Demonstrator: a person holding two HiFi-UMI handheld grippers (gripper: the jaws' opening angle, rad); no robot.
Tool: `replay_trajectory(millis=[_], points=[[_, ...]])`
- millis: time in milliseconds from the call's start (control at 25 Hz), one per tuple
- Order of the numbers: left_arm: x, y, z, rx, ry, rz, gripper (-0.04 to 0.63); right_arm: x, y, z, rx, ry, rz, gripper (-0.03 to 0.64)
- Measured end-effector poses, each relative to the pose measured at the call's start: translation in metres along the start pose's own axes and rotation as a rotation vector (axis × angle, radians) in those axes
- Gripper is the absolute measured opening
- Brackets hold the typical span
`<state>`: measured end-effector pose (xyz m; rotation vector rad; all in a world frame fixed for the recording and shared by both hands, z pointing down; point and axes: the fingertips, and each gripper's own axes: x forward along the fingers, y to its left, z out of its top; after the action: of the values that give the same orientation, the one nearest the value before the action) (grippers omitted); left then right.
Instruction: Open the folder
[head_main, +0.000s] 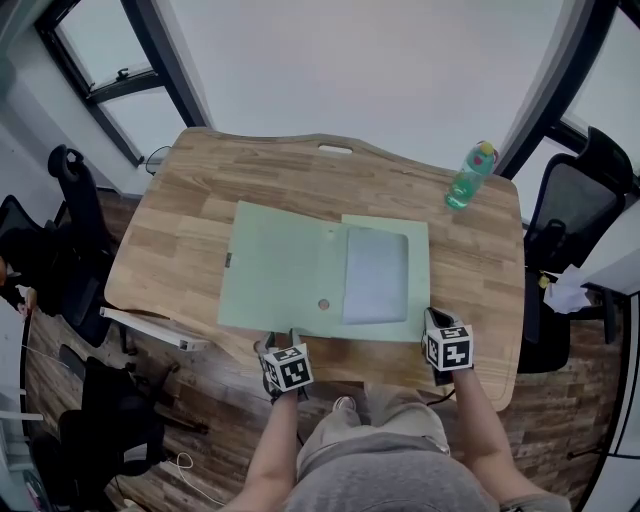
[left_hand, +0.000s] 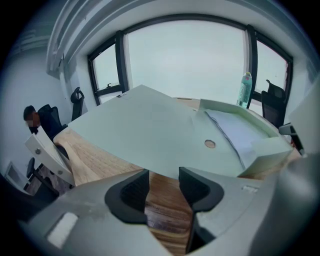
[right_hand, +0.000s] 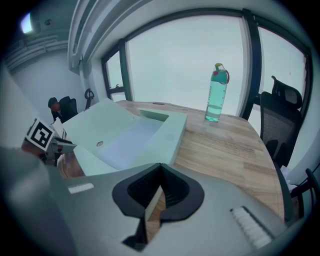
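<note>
Only the right gripper (head_main: 430, 318) pinches the folder's (head_main: 285, 265) near edge.

The folder (head_main: 285, 265) is pale green, and the sheet (head_main: 376, 275) inside it is grey-blue. Under the folder, the table (head_main: 200, 215) shows light wood grain. The bottle (head_main: 468, 180) beyond the folder is teal-green.

Wooden table (head_main: 200, 190) bears an open green folder (head_main: 290, 270) and bottle (head_main: 468, 180).

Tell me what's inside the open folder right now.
A pale sheet of paper lies in the right half of the folder. A small round spot shows beside it. Anything under the paper is covered.
</note>
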<state>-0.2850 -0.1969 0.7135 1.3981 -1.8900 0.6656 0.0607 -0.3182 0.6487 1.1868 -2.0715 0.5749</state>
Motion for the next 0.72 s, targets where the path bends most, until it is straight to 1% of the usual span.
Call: replay_trajectory(millis=[200, 400, 600, 720], points=[[0.002, 0.000, 0.001, -0.009, 0.001, 0.003, 0.199, 0.001, -0.002, 0.002, 0.003, -0.013, 0.000, 0.003], [-0.004, 0.000, 0.007, -0.004, -0.043, -0.016, 0.199, 0.001, -0.001, 0.003, -0.004, -0.004, -0.006, 0.003], [-0.014, -0.004, 0.015, 0.015, -0.085, -0.061, 0.198, 0.000, -0.001, 0.004, -0.085, 0.007, -0.039, 0.003], [-0.021, -0.007, 0.020, 0.043, -0.105, -0.094, 0.198, -0.005, 0.004, 0.007, -0.085, -0.005, -0.067, 0.003]])
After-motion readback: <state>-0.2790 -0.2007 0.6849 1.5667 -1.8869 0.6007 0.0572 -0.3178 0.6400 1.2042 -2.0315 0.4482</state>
